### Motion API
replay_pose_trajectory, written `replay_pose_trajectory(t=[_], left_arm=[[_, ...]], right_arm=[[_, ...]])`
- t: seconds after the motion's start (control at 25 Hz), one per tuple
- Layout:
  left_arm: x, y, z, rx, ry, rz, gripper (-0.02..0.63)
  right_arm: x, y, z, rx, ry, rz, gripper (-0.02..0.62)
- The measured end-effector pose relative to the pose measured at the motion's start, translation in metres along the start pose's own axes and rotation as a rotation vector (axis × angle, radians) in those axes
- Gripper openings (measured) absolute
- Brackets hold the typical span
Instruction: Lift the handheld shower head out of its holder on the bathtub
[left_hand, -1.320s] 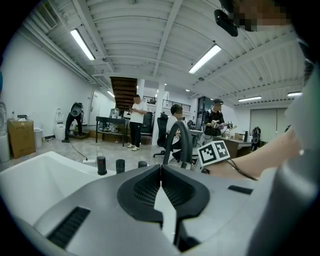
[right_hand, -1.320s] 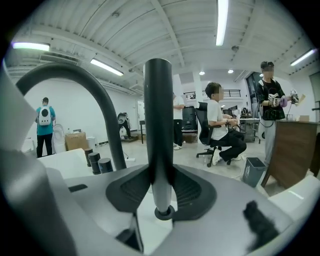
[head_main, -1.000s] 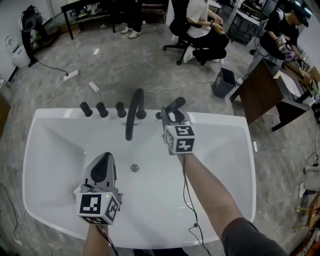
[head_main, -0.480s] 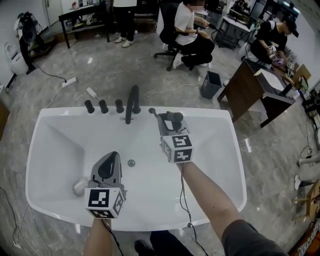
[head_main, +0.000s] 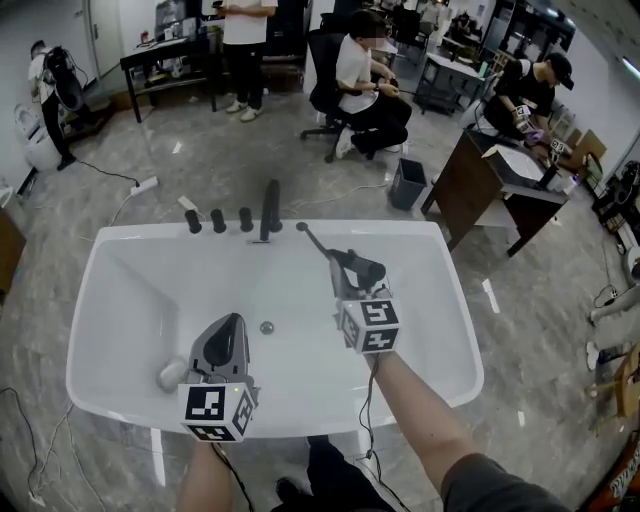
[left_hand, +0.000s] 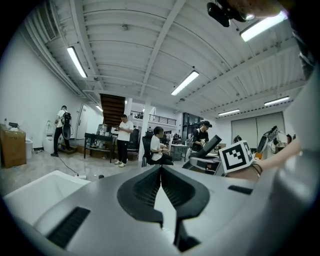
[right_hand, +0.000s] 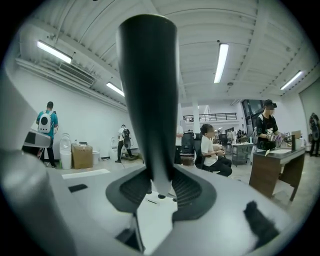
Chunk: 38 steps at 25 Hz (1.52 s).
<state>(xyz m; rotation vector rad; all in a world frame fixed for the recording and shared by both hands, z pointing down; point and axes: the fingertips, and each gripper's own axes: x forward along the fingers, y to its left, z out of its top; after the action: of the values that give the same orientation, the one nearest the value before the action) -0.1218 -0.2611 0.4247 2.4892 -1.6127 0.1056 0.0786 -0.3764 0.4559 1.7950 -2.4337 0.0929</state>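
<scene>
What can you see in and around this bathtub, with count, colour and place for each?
Glossy oval bathtub: one, white, centre of the grey floor.
Curved metal faucet spout: one, black, far rim.
Round tap knobs: three, black, far rim, left of the spout.
Handheld shower head: one, black, over the tub, in the right gripper.
Round drain: one, grey, tub bottom.
Rounded lump: one, pale grey, tub bottom, left; unidentifiable.
Waste bin: one, dark, floor beyond the tub.
People: at least four, background.
Left gripper: one, grey, jaws shut, empty, over the tub's near side.
Right gripper: one, grey, shut on the shower head.
</scene>
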Motion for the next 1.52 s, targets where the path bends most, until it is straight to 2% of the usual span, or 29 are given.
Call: replay_pose_trajectory(t=[0.16,0.52,0.88,1.16,1.52], left_arm=[[-0.036,-0.014,0.01,0.004,-0.015,-0.036,0.015],[-0.119,-0.054,0.021,0.0,-0.031,-0.123,0.015],[-0.164,-0.086,0.011,-0.02,-0.004,-0.202,0.015],[-0.194,-0.118,0.015,-0.029,0.006,-0.19,0.015],[-0.24,-0.177,0.019,-0.023,-0.014,-0.135,0.015]], right_arm=[[-0.051,0.008,0.012,0.039,-0.018,-0.039,0.14],[-0.175,0.038,0.044,0.054,-0.054,-0.097,0.14],[-0.271,0.067,0.042,0.108,-0.083,-0.136,0.14],[-0.341,0.069,0.047,0.108,-0.092,-0.129,0.14],[-0.411,0.073,0.039,0.025,-0.083,-0.047,0.14]])
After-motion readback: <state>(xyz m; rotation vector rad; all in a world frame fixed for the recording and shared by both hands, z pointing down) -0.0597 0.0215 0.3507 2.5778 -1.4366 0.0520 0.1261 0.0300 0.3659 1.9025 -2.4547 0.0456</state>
